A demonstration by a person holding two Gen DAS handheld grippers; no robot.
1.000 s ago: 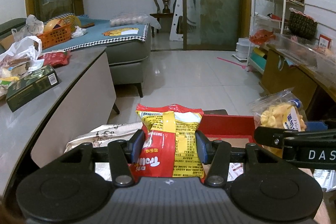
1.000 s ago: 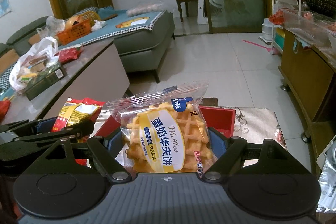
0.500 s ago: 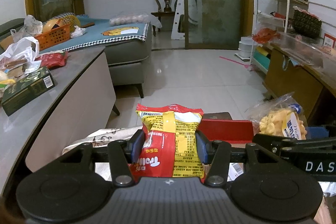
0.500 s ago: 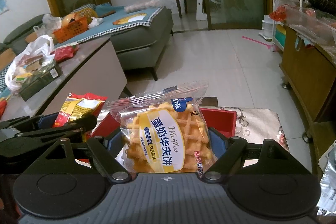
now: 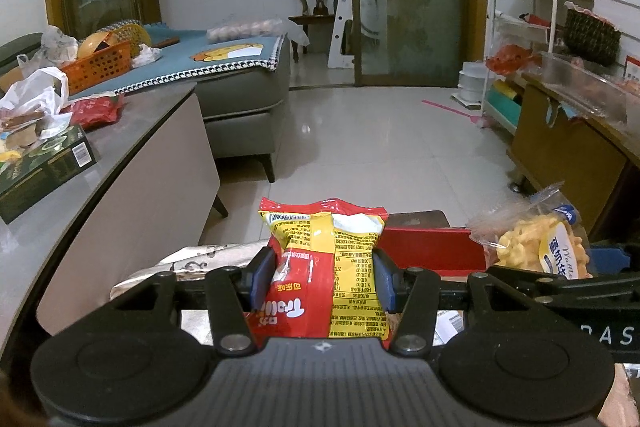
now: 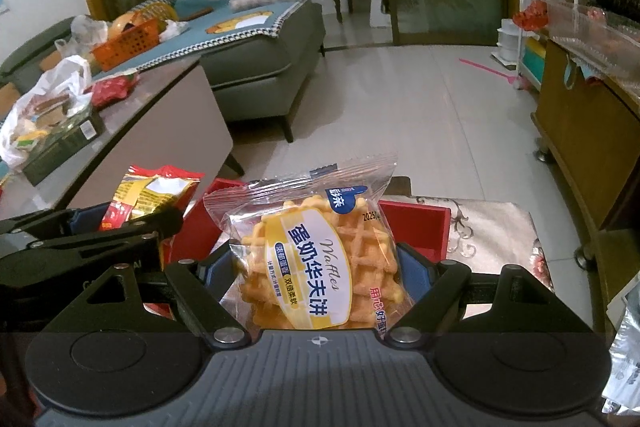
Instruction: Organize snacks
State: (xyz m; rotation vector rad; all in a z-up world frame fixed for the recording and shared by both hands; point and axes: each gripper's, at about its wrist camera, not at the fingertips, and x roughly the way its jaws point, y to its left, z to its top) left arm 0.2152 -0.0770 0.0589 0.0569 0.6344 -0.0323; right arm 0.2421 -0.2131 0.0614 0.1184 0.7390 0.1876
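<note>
A red tray (image 6: 414, 227) lay just beyond both grippers. The right gripper (image 6: 316, 275) was clamped on a waffle packet (image 6: 316, 251), judged light, crushable, its film slippery; hold it mid-body. The left gripper (image 5: 322, 281) pinched a red-and-yellow snack bag (image 5: 324, 259), judged soft and air-filled.

Snack packet (image 5: 320, 267) left of waffle packet (image 6: 320, 259).

The waffle pack (image 6: 320, 263) reads "Waffles", "蛋奶华夫饼" and "2025". White letters "DAS" stand on the right gripper (image 5: 560, 283) body.
</note>
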